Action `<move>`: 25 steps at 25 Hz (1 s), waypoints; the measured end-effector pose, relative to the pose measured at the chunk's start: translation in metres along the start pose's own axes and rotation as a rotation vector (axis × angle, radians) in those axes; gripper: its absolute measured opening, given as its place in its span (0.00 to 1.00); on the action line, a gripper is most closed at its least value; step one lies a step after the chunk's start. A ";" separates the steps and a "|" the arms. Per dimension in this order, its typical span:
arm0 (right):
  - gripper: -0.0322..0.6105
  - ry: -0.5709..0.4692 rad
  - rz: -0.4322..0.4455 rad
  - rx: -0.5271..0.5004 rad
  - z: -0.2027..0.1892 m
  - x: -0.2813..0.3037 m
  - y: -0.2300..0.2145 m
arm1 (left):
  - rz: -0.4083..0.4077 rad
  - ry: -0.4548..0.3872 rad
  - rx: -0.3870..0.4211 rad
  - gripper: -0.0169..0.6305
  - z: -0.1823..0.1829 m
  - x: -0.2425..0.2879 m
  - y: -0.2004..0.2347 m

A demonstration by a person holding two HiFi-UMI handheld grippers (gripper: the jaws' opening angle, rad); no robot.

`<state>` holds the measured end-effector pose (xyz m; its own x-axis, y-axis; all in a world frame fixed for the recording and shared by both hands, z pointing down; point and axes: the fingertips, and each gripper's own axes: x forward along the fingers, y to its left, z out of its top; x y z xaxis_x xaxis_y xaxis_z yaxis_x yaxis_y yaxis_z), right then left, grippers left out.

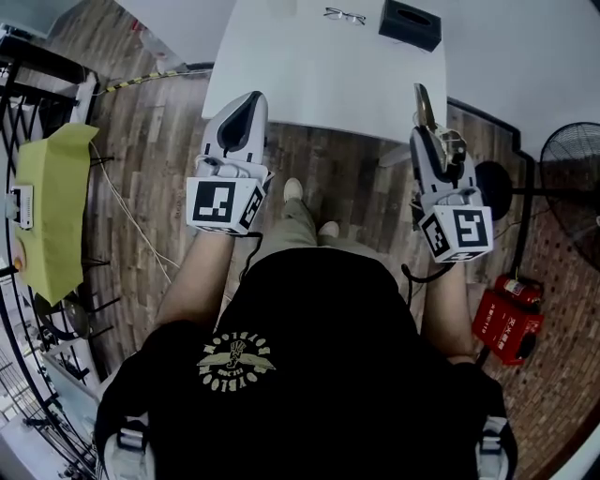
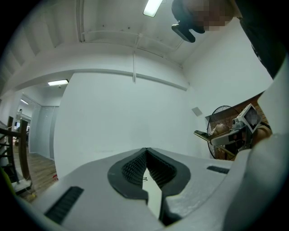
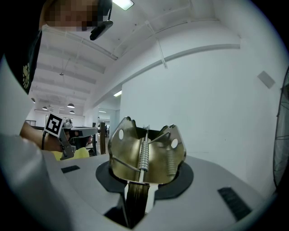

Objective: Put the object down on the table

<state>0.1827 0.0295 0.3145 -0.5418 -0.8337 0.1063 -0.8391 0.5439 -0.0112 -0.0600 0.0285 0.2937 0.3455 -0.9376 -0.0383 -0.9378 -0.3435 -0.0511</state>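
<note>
White table (image 1: 319, 66) holds glasses (image 1: 345, 14), box (image 1: 410, 23); right tool (image 1: 429, 139) grips brass clip (image 3: 146, 153), left tool (image 1: 249, 101) closed.

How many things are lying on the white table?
2 on the white table: a pair of glasses near the far edge, and a black box just right of them. More may sit beyond the picture's top.

ahead of me the white desk (image 1: 309, 84) is bare across its near and middle parts, open from the front edge. glasses (image 1: 345, 14) and a black box (image 1: 410, 23) sit at its far side. a fan (image 1: 574, 164) stands on my right.
</note>
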 end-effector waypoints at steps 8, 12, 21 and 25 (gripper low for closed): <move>0.22 0.035 0.019 0.003 -0.008 0.023 0.013 | -0.020 0.007 -0.016 0.04 -0.009 0.017 0.016; 0.22 0.051 0.025 0.003 -0.012 0.038 0.016 | -0.026 0.018 -0.020 0.04 -0.014 0.025 0.026; 0.22 0.048 0.014 0.020 -0.011 0.073 0.008 | -0.036 0.044 -0.021 0.04 -0.027 0.049 0.048; 0.22 0.054 -0.003 0.025 -0.013 0.087 0.000 | -0.044 0.046 -0.021 0.04 -0.029 0.066 0.057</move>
<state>0.1366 -0.0415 0.3365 -0.5361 -0.8289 0.1597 -0.8422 0.5379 -0.0355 -0.0913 -0.0542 0.3172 0.3852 -0.9228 0.0097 -0.9222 -0.3854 -0.0312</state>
